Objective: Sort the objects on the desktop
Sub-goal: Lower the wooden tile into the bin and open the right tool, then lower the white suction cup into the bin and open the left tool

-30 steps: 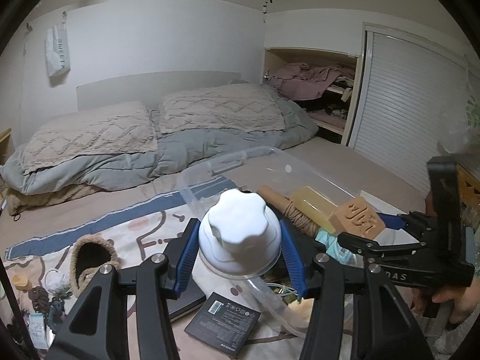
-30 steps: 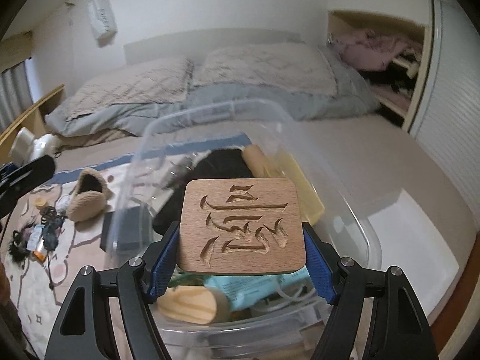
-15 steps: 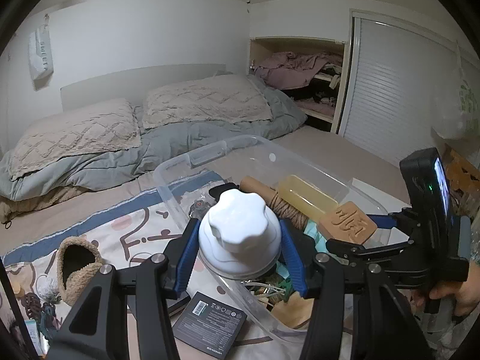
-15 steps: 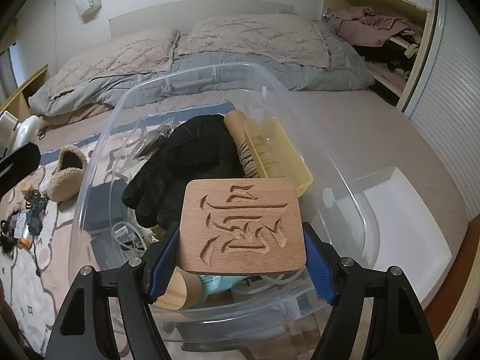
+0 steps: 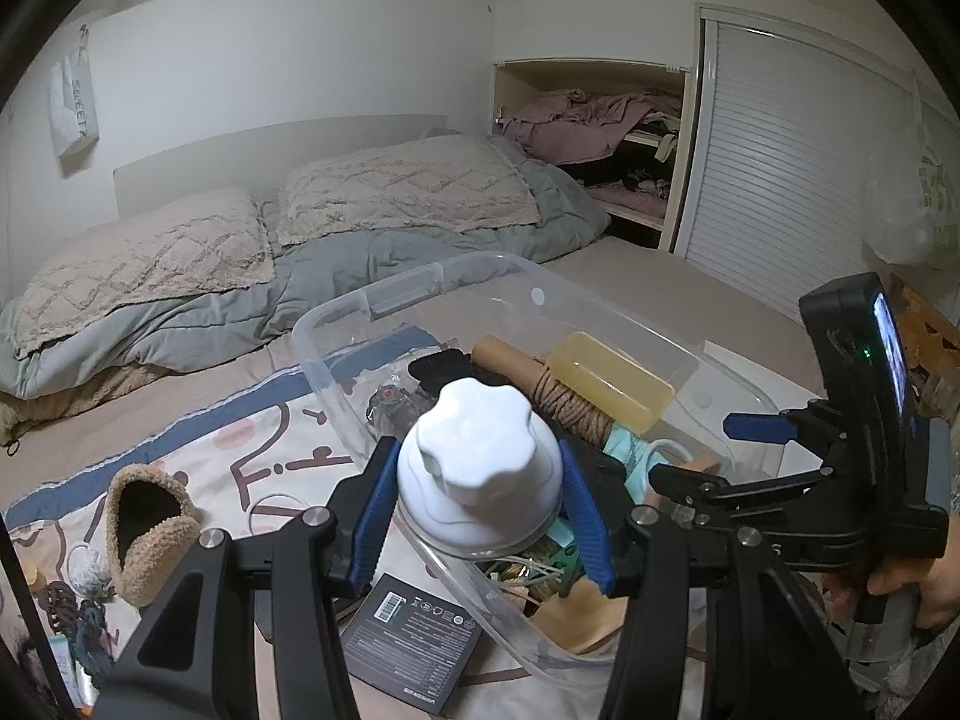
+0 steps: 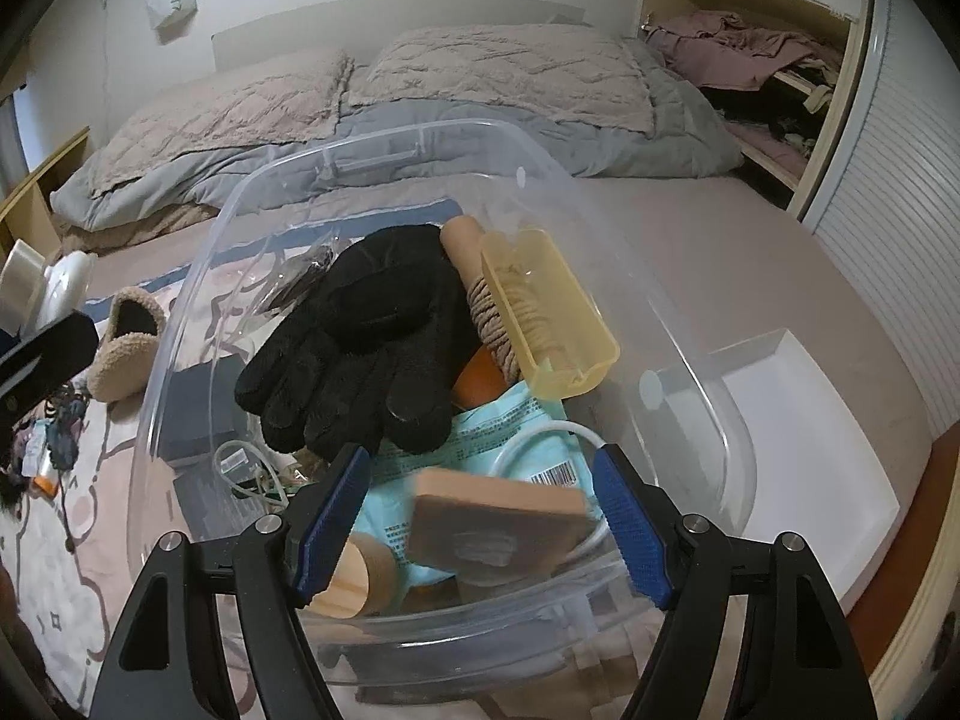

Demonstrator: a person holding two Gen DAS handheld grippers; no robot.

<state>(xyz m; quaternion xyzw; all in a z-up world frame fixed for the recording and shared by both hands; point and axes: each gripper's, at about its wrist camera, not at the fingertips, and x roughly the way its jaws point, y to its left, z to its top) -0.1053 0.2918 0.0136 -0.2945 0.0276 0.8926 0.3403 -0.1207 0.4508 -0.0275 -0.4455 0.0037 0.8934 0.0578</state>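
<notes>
The clear plastic bin (image 6: 198, 276) sits on the bed, and everything here is placed from it. Beyond its far rim lie two quilted pillows (image 6: 516, 69) on a grey duvet (image 5: 384, 264). On the patterned sheet to the bin's left rests a fuzzy beige slipper (image 6: 123, 342), and against the bin's near-left corner a dark flat box (image 5: 414, 639) with white print.

Inside the bin, a black knit glove (image 6: 360, 336) spreads across the middle. To its right lies a yellow translucent case (image 6: 549, 315), with a wooden roller wound in twine (image 6: 489, 312) wedged between the two. Under them towards the near wall is a pale blue packet (image 6: 498, 429) crossed by a white tube.

The right gripper (image 6: 480, 516) hangs over the bin's near edge; its jaws have just been opening, and its blue pads stand clear of the wooden block (image 6: 498, 525), which appears blurred between them, down among the bin's contents on the blue packet (its carved face is not readable).

The left gripper (image 5: 480, 480) is above the bin's left wall, pinching a white scalloped lid (image 5: 480, 468) firmly between both pads.
</notes>
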